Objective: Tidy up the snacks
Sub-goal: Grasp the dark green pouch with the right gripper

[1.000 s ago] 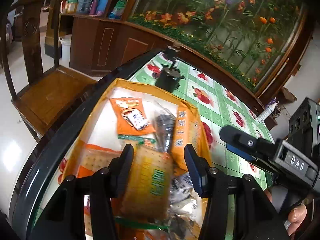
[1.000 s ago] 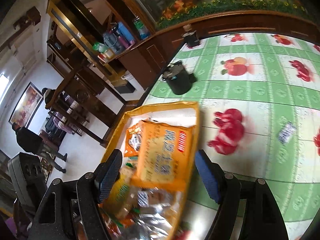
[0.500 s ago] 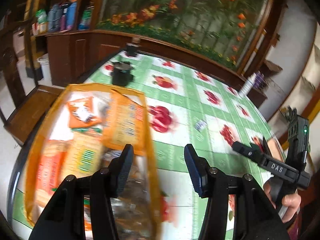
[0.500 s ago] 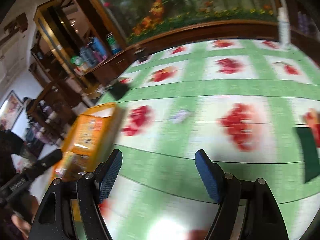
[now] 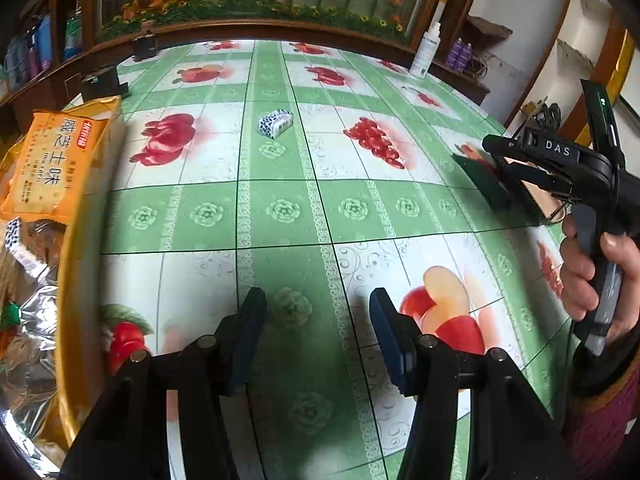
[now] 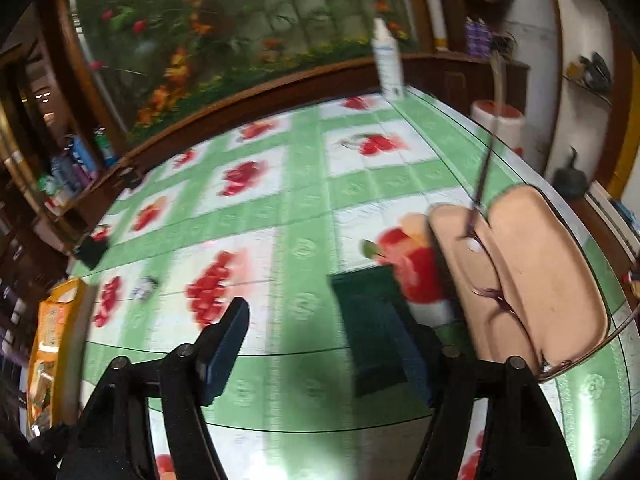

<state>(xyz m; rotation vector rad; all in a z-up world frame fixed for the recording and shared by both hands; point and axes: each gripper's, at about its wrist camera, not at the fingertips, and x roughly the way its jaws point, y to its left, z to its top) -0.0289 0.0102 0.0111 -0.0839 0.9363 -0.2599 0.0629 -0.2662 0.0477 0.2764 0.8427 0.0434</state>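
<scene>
Attention has been shifted away from the orange snack tray (image 5: 86, 216): a second ago both grippers were held over it, and now it is seen only at the left edge of both views. The left gripper (image 5: 318, 334) is held wide apart and empty above bare tablecloth (image 5: 280, 208). The right gripper (image 6: 324, 344) is likewise spread wide with nothing between its fingers; it has been swung toward the dark green packet (image 6: 370, 320), which lies flat just beside a tan dish (image 6: 532, 280).

This is judged to mean that filling of the tray is paused while loose items are fetched.

Count of items outside the tray:
- one small blue-and-white wrapped snack (image 5: 275, 123), lying well apart from the tray, mid-table;
- one dark green packet.

Inside the tray, one orange cracker pack (image 5: 48, 166) and some foil wrappers are visible; the full number cannot be told. One white bottle (image 5: 427, 49) stands at the far table edge.
</scene>
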